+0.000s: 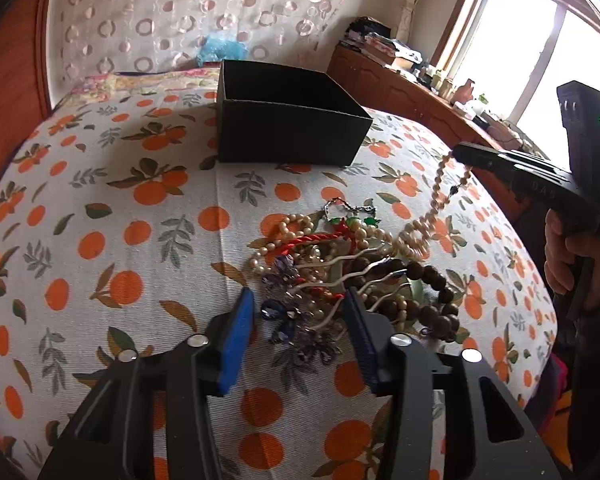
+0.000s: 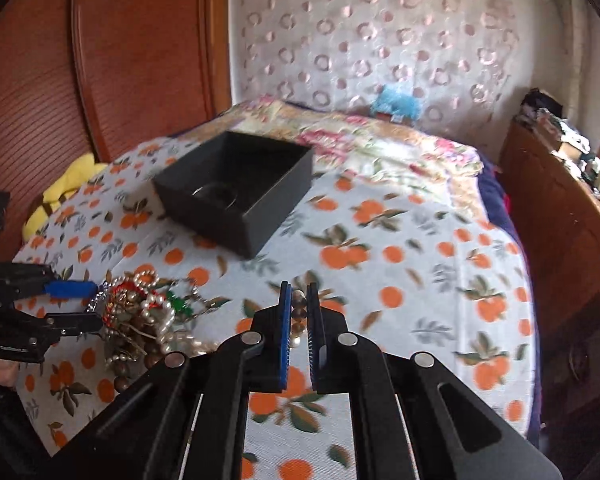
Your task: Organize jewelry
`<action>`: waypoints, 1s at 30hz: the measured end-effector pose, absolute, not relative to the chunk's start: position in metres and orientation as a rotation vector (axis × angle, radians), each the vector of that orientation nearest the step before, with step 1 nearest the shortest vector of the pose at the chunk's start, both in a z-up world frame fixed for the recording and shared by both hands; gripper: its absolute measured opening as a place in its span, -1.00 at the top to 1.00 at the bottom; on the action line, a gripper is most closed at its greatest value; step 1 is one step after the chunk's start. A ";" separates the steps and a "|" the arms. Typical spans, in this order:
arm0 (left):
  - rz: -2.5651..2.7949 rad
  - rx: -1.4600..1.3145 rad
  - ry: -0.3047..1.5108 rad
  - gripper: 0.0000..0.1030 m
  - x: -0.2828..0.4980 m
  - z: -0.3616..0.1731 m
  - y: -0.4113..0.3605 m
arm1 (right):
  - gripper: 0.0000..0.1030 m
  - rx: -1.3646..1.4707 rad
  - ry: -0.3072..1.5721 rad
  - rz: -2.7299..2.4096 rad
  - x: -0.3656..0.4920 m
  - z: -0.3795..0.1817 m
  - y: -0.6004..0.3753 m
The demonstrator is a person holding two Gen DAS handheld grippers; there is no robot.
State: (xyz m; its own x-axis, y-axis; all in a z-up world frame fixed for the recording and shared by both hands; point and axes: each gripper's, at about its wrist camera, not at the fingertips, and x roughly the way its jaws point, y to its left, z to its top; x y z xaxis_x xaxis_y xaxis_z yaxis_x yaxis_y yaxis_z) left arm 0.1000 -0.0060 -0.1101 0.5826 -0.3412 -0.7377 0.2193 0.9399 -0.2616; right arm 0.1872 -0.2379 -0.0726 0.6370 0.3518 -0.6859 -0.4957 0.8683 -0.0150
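Looking along the left gripper (image 1: 298, 320), its fingers are seen spread wide on either side of the near edge of a tangled jewelry pile (image 1: 352, 268) that lies on the bed (image 1: 100, 200), which is covered with an orange-print sheet. Pearl strands, a red cord, dark wooden beads and purple stones are mixed in the pile. A black box (image 1: 288, 120), open at the top, stands on the bed beyond the pile, well apart from it. At the right, the right gripper (image 1: 458, 152) is held above the bed, and a bead necklace (image 1: 432, 208) hangs from its tip, trailing down to the pile. A window (image 1: 520, 48) is seen behind it.

In the right wrist view, the right gripper's fingers (image 2: 286, 336) are nearly pressed together, pinching several beads of the necklace between the pads. The box is shown farther up the bed, with a ring-shaped item lying inside; what it is cannot be told. The pile sits at the lower left, with the left gripper's spread fingers beside it.
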 end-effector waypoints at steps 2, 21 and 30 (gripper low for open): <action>-0.325 -0.160 0.897 0.21 0.102 -0.110 -0.006 | 0.84 -0.203 0.720 0.480 0.186 -0.066 -0.243; -0.310 -0.186 0.899 0.54 0.109 -0.111 0.002 | 0.84 -0.222 0.648 0.503 0.168 -0.038 -0.234; -0.272 -0.153 0.820 0.56 0.099 -0.092 0.005 | 0.84 -0.223 0.612 0.515 0.159 -0.021 -0.231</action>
